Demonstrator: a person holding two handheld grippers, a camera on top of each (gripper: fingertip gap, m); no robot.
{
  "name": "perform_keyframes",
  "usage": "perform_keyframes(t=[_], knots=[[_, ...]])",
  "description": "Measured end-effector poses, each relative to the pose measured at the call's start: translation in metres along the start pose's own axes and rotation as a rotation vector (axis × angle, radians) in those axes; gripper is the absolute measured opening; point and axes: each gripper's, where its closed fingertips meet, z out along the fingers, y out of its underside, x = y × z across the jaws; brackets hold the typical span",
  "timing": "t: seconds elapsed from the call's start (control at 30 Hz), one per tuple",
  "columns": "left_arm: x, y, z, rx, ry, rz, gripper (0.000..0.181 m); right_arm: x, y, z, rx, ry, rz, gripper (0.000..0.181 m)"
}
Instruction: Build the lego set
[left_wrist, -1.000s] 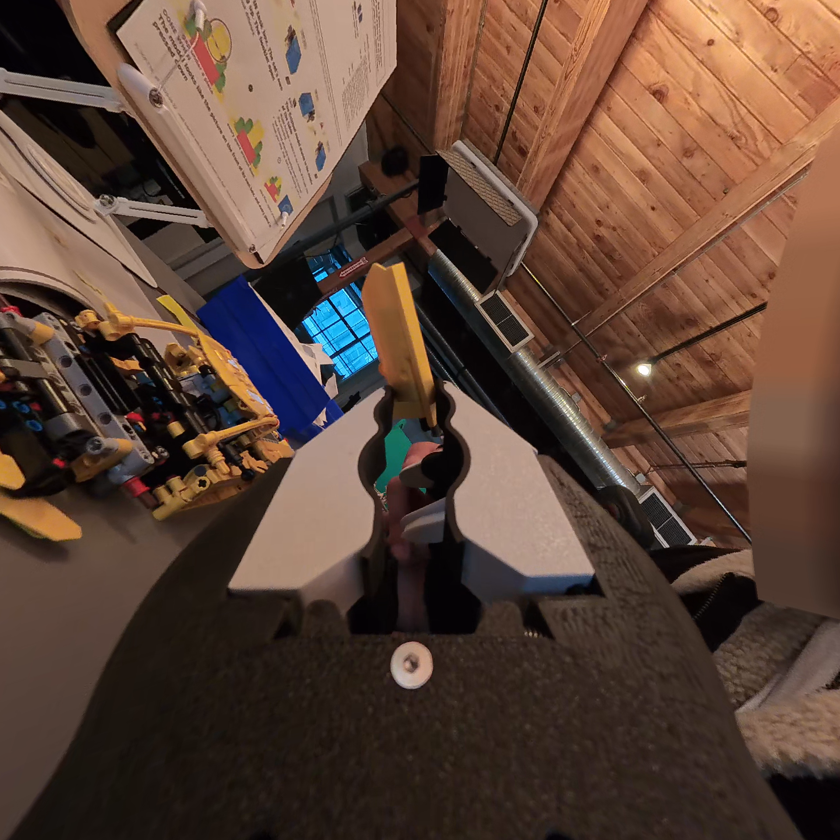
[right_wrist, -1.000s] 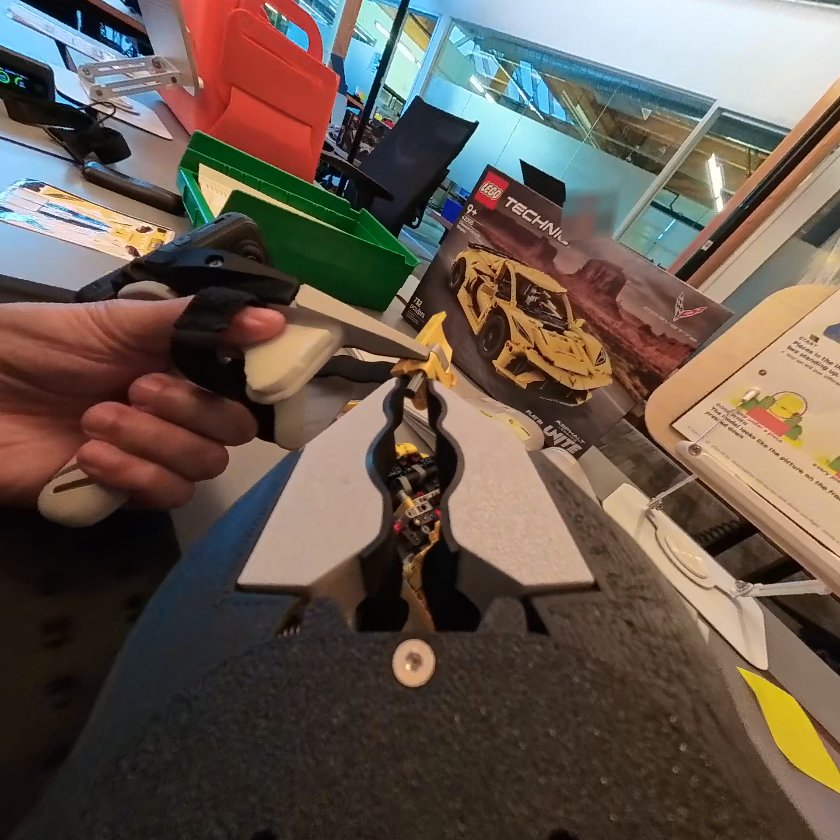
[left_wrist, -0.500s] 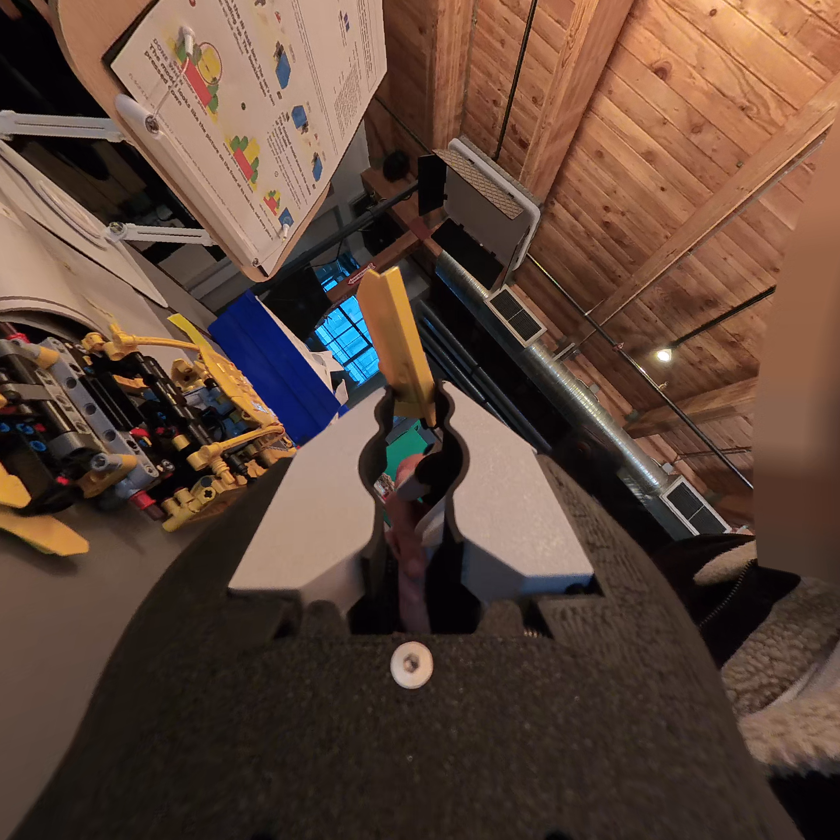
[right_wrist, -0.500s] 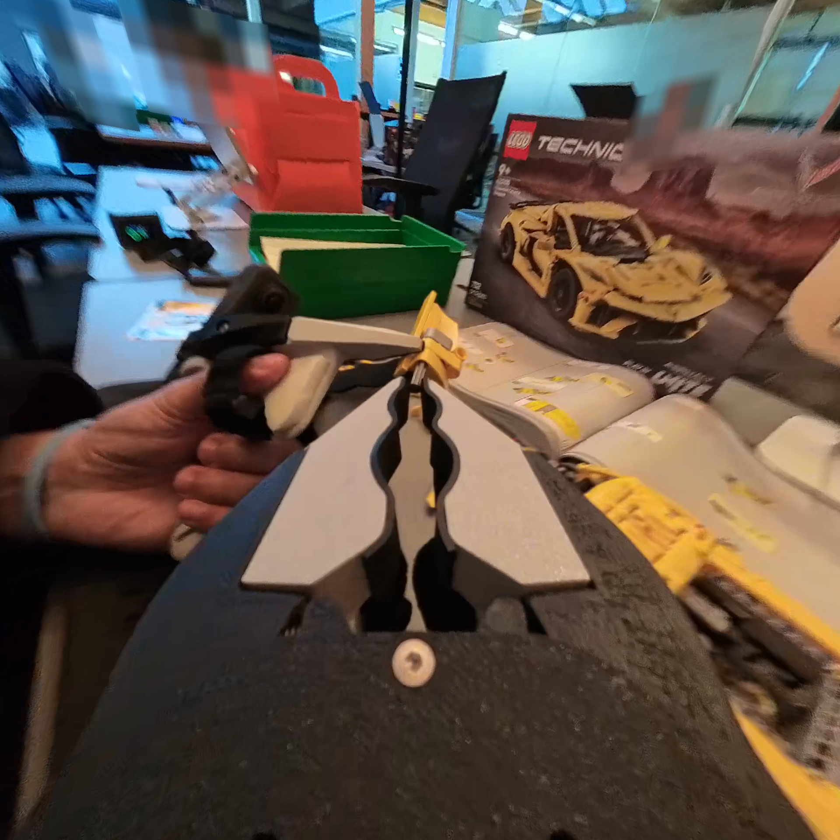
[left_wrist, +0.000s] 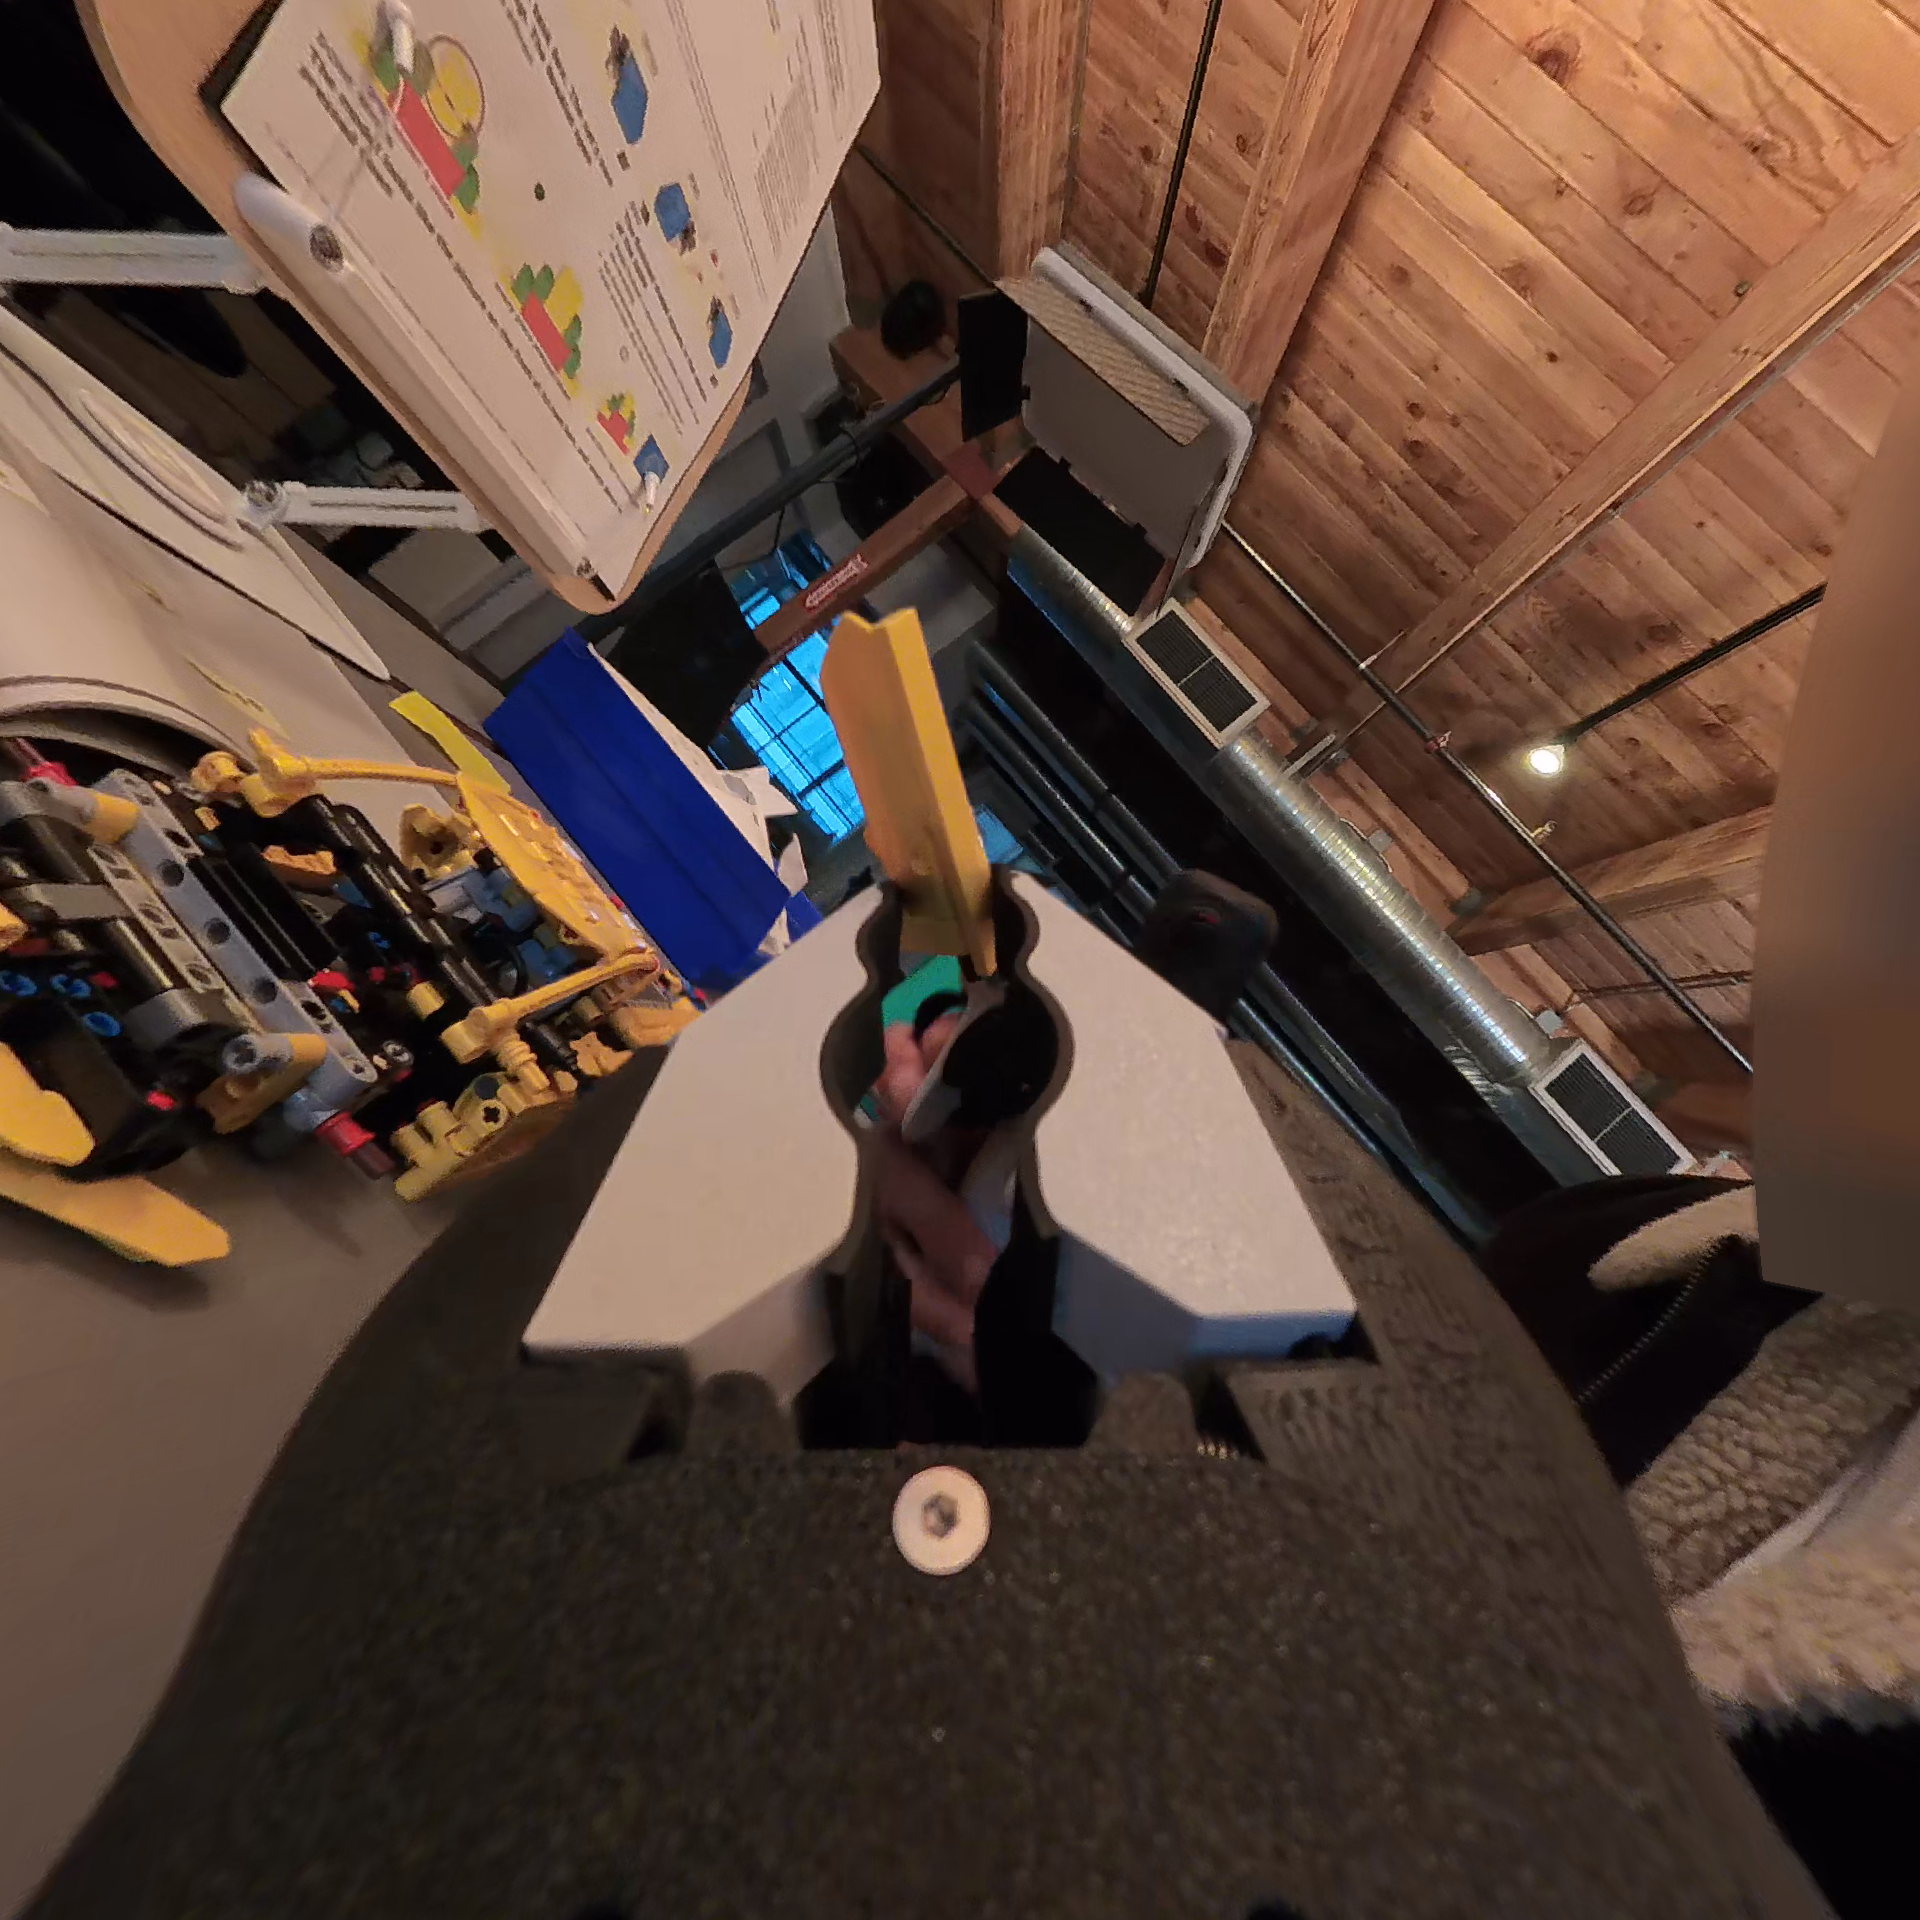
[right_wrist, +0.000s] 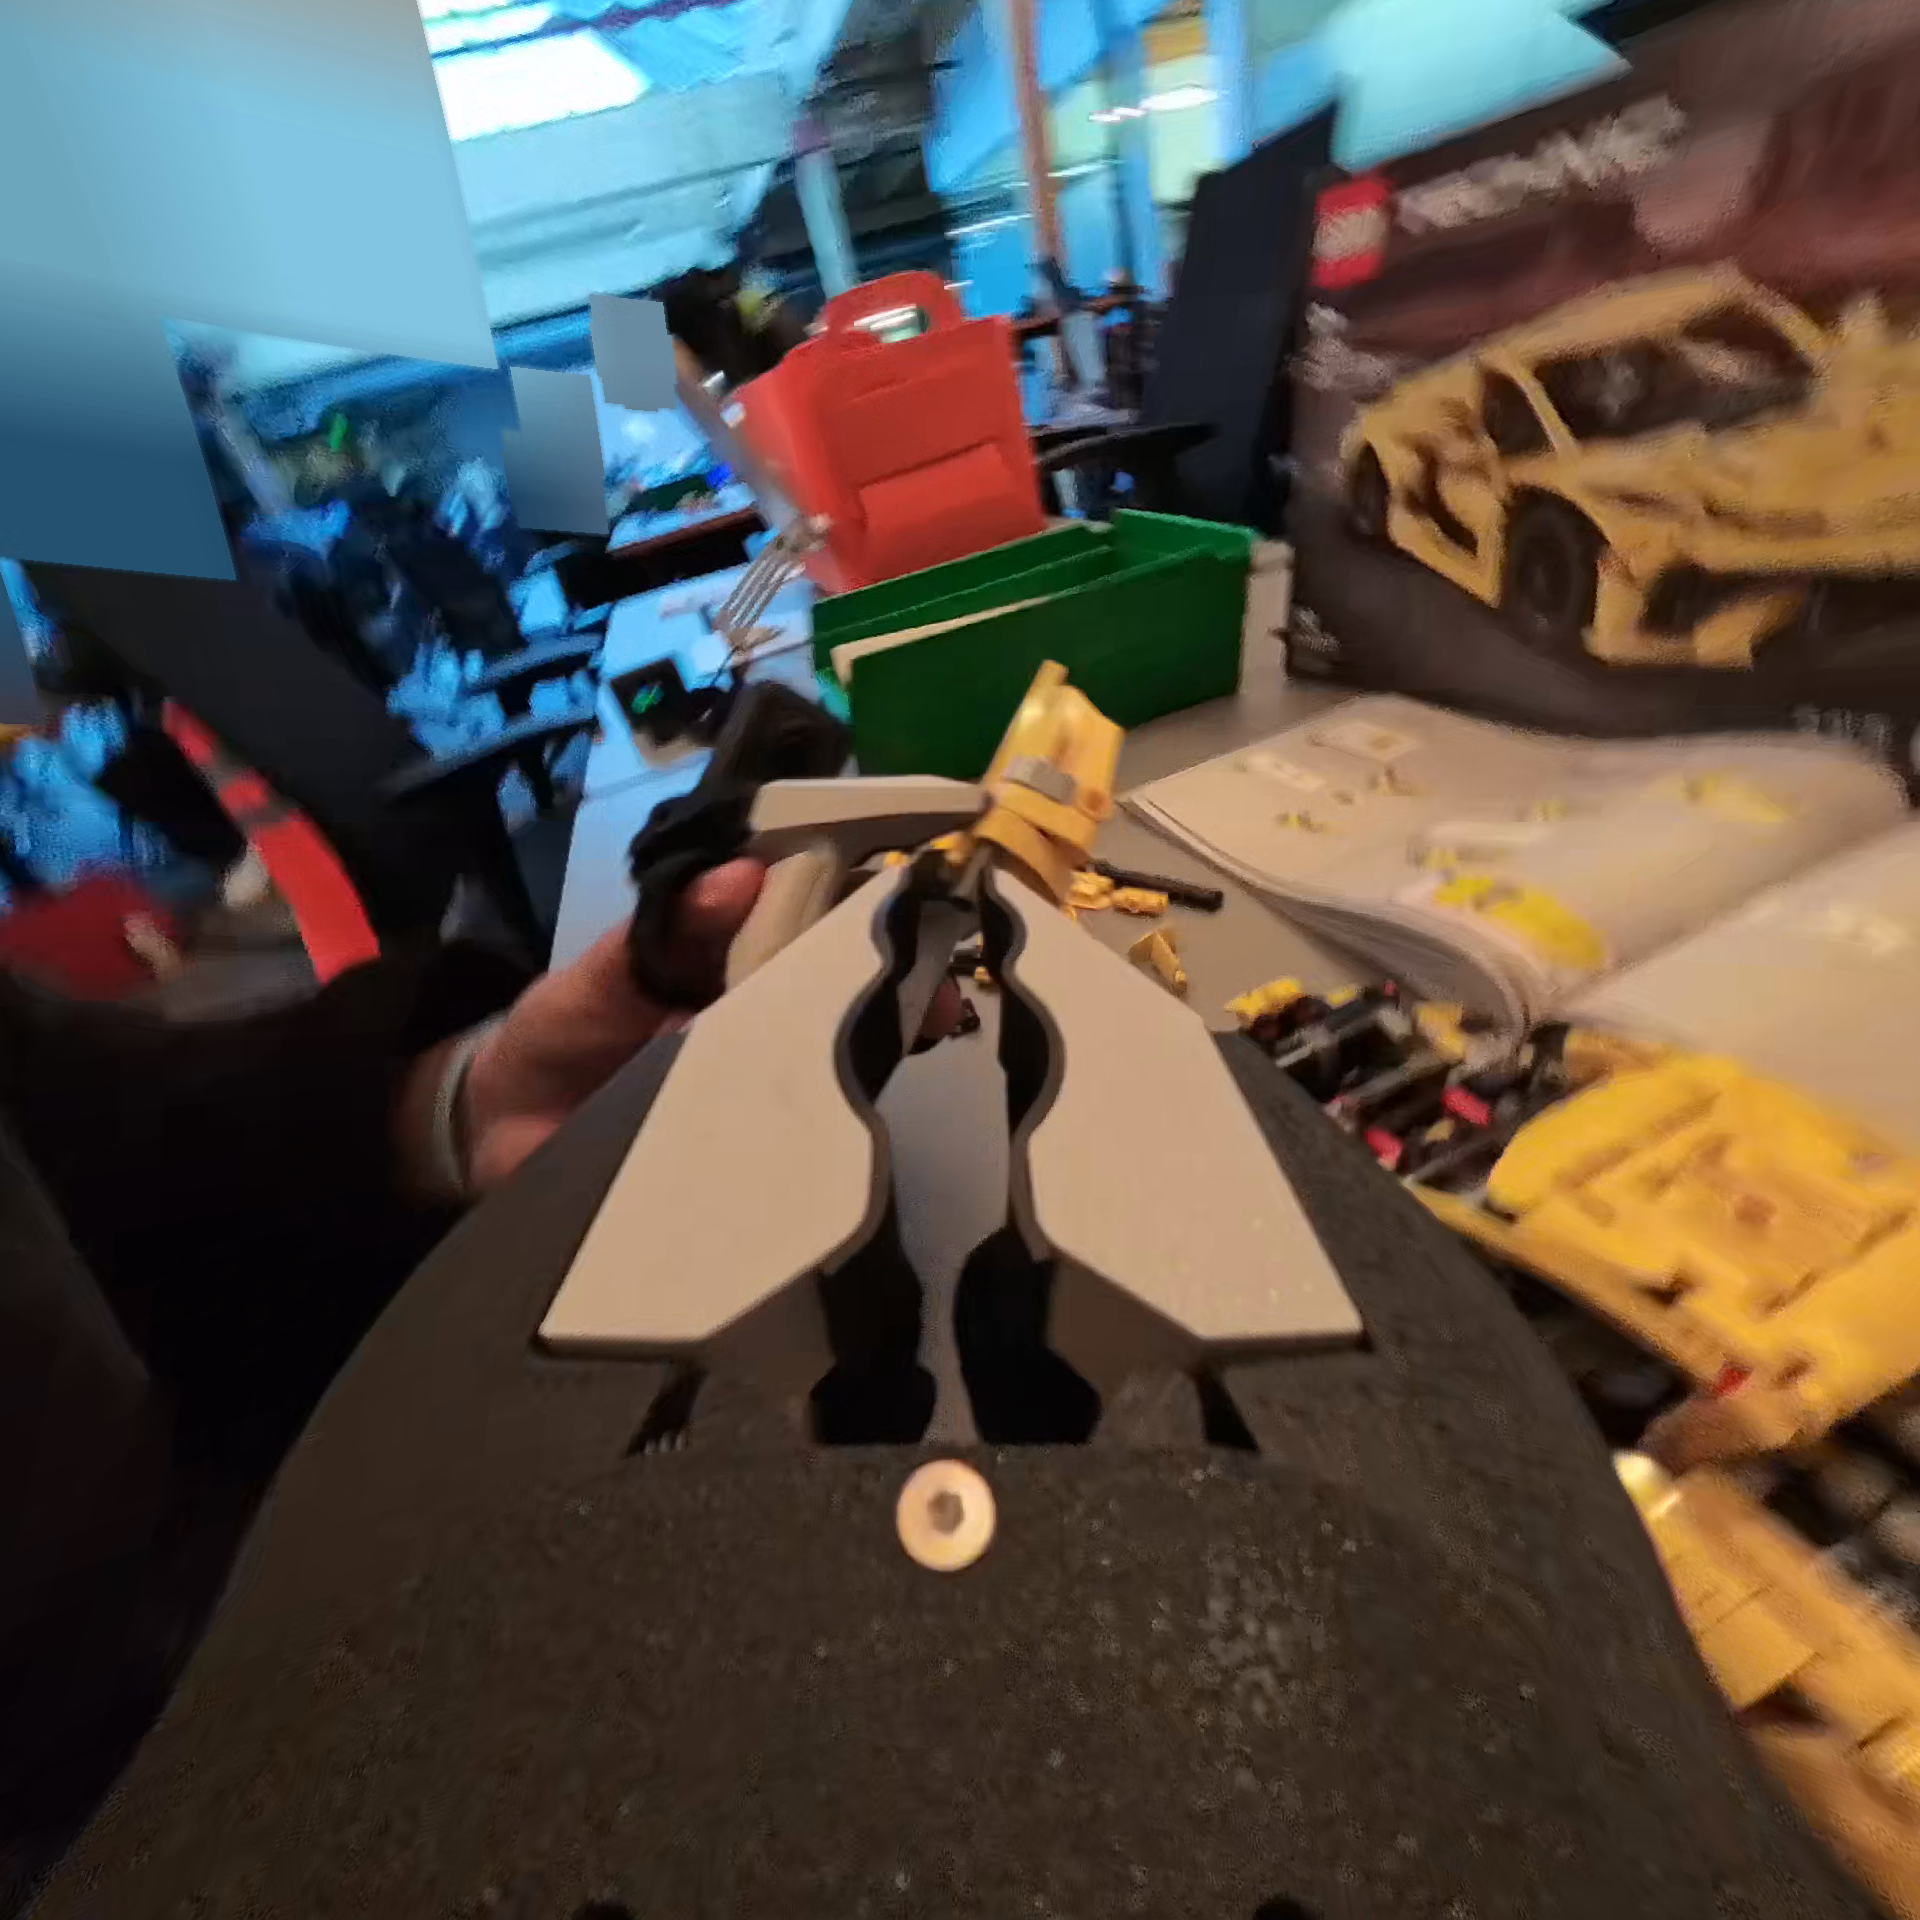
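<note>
The grey table (right_wrist: 1226, 935) is sliding lower right since earlier. The left gripper (left_wrist: 940, 914) is clamping the yellow panel (left_wrist: 904, 769); the right gripper (right_wrist: 951, 883) is pinching its lower end.

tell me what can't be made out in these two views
- Left wrist view: the lower end of the yellow panel is hidden between the left gripper fingers.
- Right wrist view: motion blur smears the car model and open manual.
- Right wrist view: what the right gripper pinches is unclear.

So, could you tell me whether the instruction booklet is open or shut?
Open: the instruction booklet lies spread on the table, pages facing up.
</note>
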Motion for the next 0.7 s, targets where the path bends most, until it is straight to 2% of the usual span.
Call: perform_keyframes(t=[0.03,0.1,0.2,0.37,0.5,0.53,0.7], knots=[[0.0,0.001,0.0,-0.029,0.011,-0.016,0.017,-0.009,-0.003,-0.005,-0.022,-0.07,-0.122,0.017],[0.0,0.01,-0.002,-0.155,0.028,-0.059,0.017,-0.008,-0.003,-0.018,-0.12,-0.081,-0.33,0.043],[0.005,0.036,-0.007,-0.366,0.066,-0.119,0.017,-0.008,0.008,-0.032,-0.254,-0.103,-0.559,0.049],[0.011,0.066,-0.006,-0.527,0.073,-0.071,0.017,-0.013,0.029,-0.029,-0.38,-0.215,-0.581,0.054],[0.008,0.068,-0.006,-0.539,0.058,-0.069,0.017,-0.017,0.039,-0.028,-0.423,-0.251,-0.616,0.049],[0.007,0.068,-0.006,-0.536,0.054,-0.08,0.017,-0.018,0.039,-0.028,-0.421,-0.251,-0.63,0.039],[0.009,0.067,-0.005,-0.53,0.066,-0.083,0.017,-0.019,0.037,-0.028,-0.423,-0.25,-0.675,0.038]])
